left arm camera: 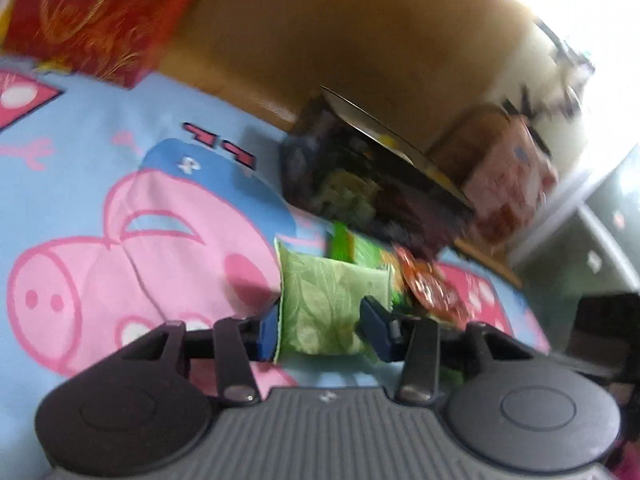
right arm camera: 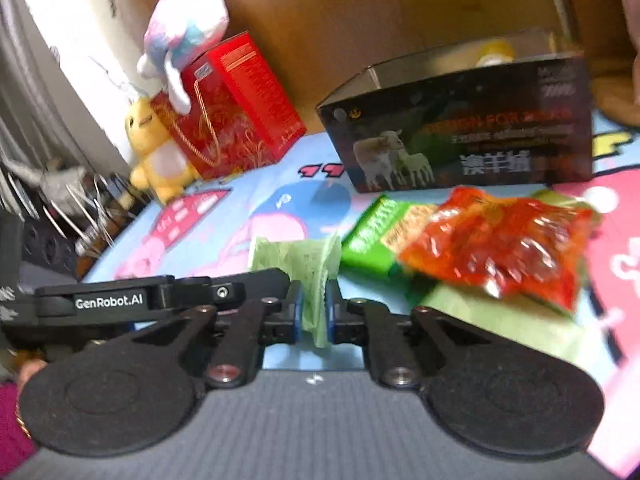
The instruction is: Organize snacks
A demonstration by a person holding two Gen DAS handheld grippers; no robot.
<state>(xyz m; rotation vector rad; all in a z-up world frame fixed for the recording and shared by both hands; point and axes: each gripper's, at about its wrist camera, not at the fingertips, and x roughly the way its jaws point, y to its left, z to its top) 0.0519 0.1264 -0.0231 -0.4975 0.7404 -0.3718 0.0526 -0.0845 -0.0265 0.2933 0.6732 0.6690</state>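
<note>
My left gripper [left arm camera: 326, 326] holds a pale green leaf-print snack packet [left arm camera: 324, 300] between its blue pads, above the cartoon bedsheet [left arm camera: 120, 208]. My right gripper [right arm camera: 314, 312] is shut on the edge of the same pale green packet [right arm camera: 304, 268]; the left gripper's black body [right arm camera: 140, 300] shows to its left. A bright green snack pack [right arm camera: 372, 236] and a red snack bag [right arm camera: 500, 244] lie to the right, in front of an open dark box with sheep pictures [right arm camera: 460, 136]. These also show in the left wrist view: the red bag [left arm camera: 432, 284] and the dark box [left arm camera: 372, 176].
A red gift box [right arm camera: 236, 108] with a white plush [right arm camera: 188, 28] on top and a yellow plush [right arm camera: 156, 148] stand at the back left. A wooden headboard [right arm camera: 360, 12] runs behind. A pink box [left arm camera: 508, 176] sits beyond the dark box.
</note>
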